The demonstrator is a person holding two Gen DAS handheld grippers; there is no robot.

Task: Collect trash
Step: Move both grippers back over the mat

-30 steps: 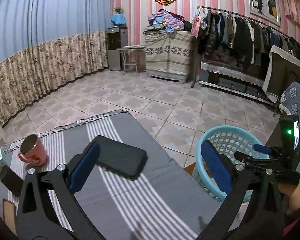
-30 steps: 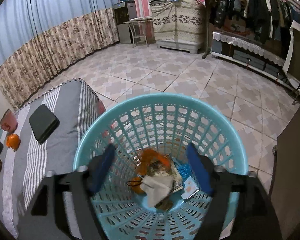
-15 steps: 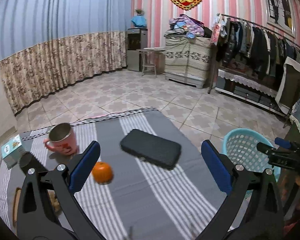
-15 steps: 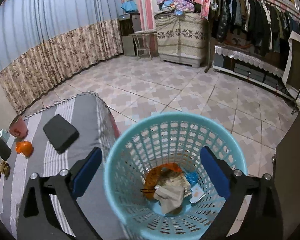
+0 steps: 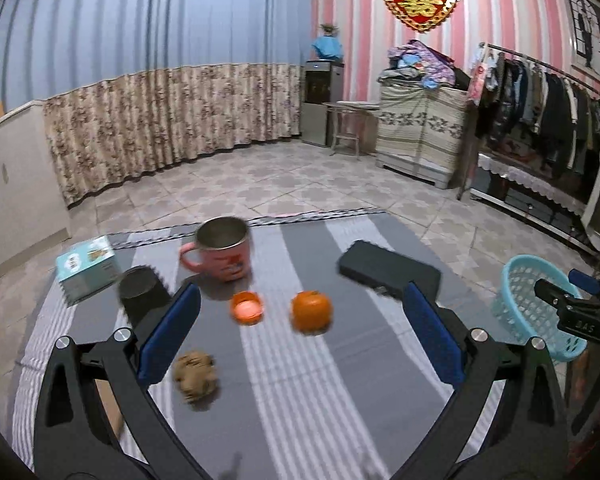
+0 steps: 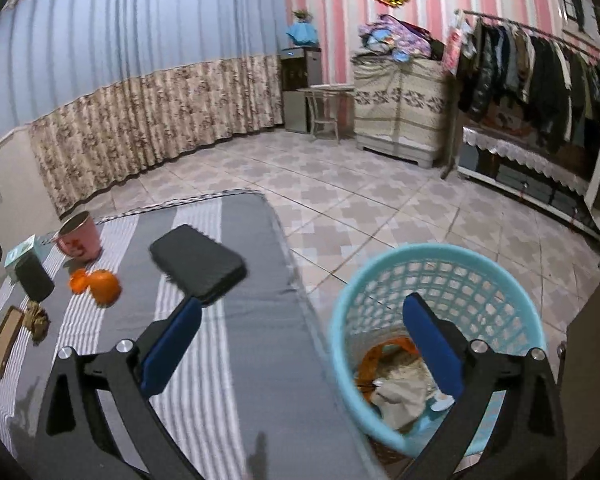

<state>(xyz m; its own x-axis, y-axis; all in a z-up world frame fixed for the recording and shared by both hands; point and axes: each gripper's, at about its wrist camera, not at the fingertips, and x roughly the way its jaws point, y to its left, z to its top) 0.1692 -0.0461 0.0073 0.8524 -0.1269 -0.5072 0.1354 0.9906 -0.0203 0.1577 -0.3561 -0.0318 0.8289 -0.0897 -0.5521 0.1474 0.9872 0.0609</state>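
Trash: one crumpled brown wad (image 5: 198,376) on striped grey table (image 5: 320,380), near my left claw (image 5: 300,336), claw spread wide, holding nothing. Left view also: one orange (image 5: 312,312), one orange cap (image 5: 246,308), one pink mug (image 5: 220,250), one black case (image 5: 390,270), one teal box (image 5: 88,264), one black cylinder (image 5: 142,290).

Right view: my right claw (image 6: 300,340) apart, empty, straddling table edge and one turquoise basket (image 6: 440,264); several scraps (image 6: 400,384) inside basket.
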